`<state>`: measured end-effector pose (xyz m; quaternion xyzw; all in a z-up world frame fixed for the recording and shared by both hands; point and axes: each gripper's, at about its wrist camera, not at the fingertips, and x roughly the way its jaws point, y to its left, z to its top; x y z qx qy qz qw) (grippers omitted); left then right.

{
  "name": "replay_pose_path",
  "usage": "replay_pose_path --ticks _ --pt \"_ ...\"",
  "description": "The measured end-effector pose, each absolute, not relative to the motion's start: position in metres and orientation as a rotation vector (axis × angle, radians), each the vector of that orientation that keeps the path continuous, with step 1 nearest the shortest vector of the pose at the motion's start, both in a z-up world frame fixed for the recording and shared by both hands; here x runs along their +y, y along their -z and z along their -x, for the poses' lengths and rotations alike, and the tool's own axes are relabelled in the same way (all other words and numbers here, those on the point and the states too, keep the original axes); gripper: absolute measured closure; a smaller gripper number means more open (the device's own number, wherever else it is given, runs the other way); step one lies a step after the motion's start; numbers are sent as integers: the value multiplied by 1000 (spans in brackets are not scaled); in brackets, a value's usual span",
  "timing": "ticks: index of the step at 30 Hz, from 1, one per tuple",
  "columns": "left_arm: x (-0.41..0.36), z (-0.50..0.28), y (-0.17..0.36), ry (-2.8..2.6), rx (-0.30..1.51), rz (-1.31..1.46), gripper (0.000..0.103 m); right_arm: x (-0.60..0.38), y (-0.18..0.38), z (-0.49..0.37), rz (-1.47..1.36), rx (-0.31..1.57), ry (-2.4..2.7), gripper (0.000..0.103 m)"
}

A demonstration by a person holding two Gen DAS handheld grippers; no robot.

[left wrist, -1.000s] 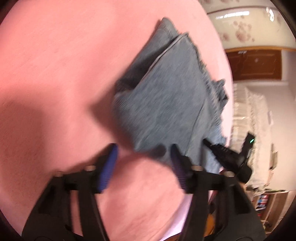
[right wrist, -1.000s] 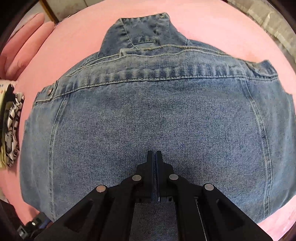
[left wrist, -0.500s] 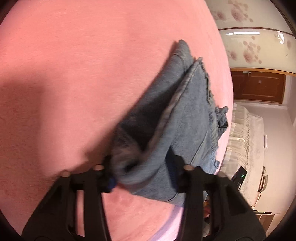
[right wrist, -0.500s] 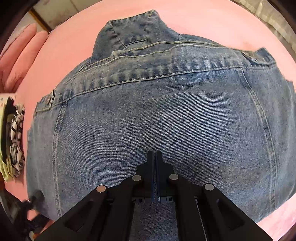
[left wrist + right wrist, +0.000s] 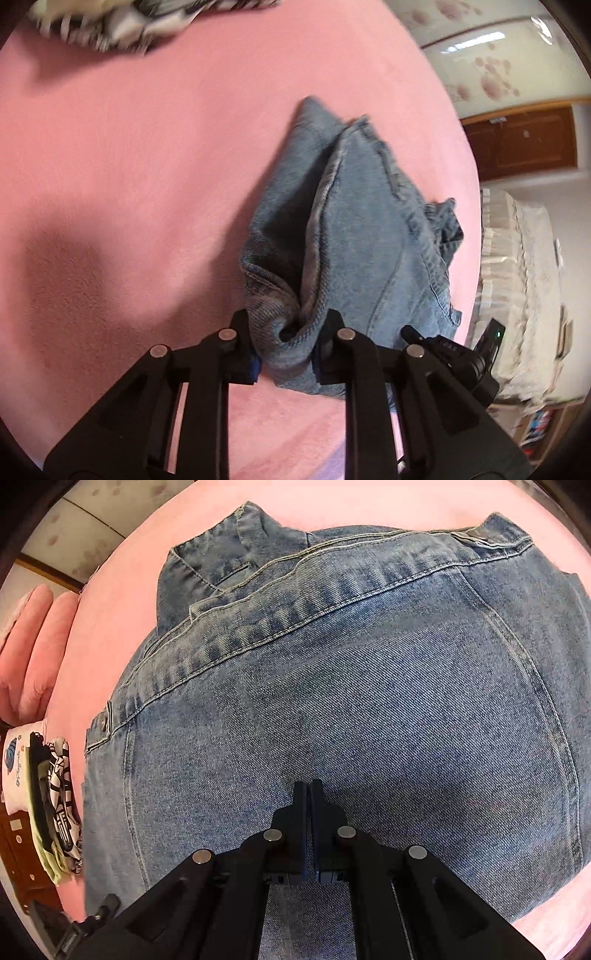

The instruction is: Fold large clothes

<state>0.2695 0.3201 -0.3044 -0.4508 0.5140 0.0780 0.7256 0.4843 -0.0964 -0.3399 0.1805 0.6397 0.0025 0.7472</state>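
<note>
A folded blue denim jacket (image 5: 351, 686) lies on the pink bed cover (image 5: 110, 602), collar at the far side. My right gripper (image 5: 307, 790) is shut, its tips resting on the middle of the denim with nothing visibly between them. In the left wrist view, my left gripper (image 5: 291, 332) is shut on a bunched near edge of the jacket (image 5: 354, 236), the fabric lifted into a peaked ridge. The right gripper's black body (image 5: 454, 350) shows at the jacket's right side.
A stack of folded clothes with a black-and-white print (image 5: 55, 812) lies at the left edge of the bed; it also shows blurred at the top of the left wrist view (image 5: 122, 22). Pink pillows (image 5: 33, 646), a brown door (image 5: 524, 144) and a white frilled bed (image 5: 524, 266) stand beyond.
My left gripper moved up to the jacket's edge, closed on it and lifted the fabric into a ridge. The right gripper stayed shut on the denim while its view tilted slightly.
</note>
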Motion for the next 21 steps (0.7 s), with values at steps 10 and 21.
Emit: replay_pose_path --ticks 10,21 --pt "275 -287 208 -30 941 800 88 -105 348 -467 -446 1368 -29 100" --pt "171 -296 124 98 785 636 89 -120 348 -439 -391 1333 -155 100"
